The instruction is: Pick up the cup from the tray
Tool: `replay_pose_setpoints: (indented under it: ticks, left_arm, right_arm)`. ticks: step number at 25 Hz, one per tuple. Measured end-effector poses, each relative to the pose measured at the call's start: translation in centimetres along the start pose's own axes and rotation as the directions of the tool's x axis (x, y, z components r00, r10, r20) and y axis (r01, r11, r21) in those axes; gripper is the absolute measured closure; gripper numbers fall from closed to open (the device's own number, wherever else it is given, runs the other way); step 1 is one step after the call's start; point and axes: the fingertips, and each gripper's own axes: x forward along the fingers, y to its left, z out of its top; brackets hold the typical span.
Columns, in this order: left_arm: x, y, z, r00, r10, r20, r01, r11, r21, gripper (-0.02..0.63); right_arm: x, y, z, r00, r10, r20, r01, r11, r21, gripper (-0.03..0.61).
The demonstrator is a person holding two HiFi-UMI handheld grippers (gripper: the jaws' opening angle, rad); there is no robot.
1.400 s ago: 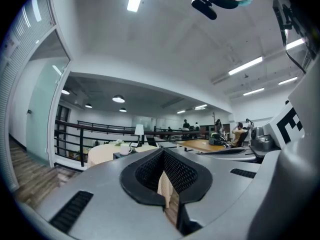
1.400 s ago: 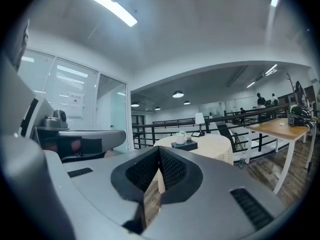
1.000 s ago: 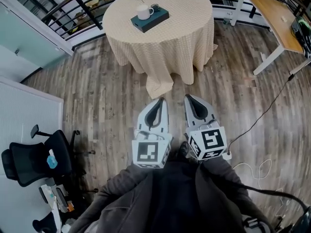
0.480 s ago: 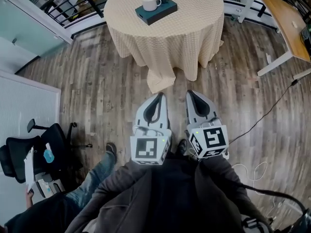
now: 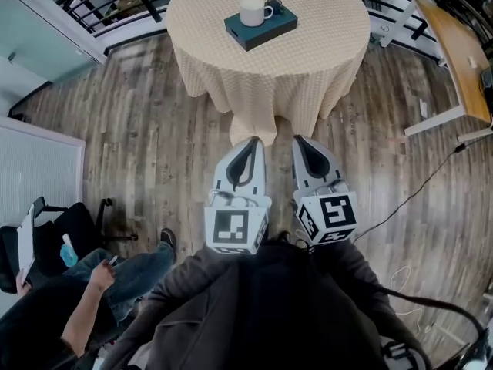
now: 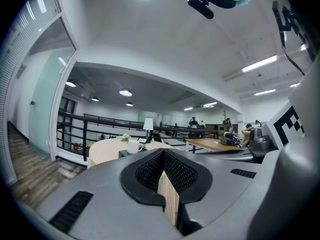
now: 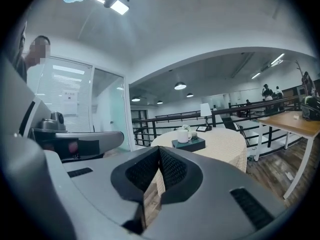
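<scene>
- Head view: locating table (image 5: 269, 75) well ahead of both grippers.
- Holding left gripper (image 5: 252, 140) and right gripper (image 5: 300, 139) side by side, jaws closed, gripping nothing.
- Noting tray (image 5: 283, 23) on tabletop, with cup (image 5: 252, 11) upright on it.
- Risking a knocked or tipped cup by arriving with jaws closed.
- Appearing nearer and lower in frame than half a second earlier: table, tray, cup.

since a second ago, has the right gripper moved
Yes, the right gripper has gone forward toward the table, which now shows larger and nearer.
</scene>
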Motion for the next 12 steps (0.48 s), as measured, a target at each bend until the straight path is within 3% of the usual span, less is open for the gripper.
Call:
replay_pose_setpoints:
  ticks: [6, 12]
  left_arm:
    - [2.9, 3.8, 2.0, 0.999, -0.013, 0.044, 0.014, 1.000, -0.017, 0.611]
    - [5.0, 5.5, 1.9, 0.998, -0.052, 0.030, 0.052, 0.999, -0.005, 0.611]
  right_arm:
    - [4.7, -0.3, 2.3, 0.999, -0.026, 0.020, 0.027, 0.999, -0.026, 0.571]
    - [7.1, -1.0, 3.5, 0.998, -0.054, 0.027, 0.056, 0.998, -0.043, 0.571]
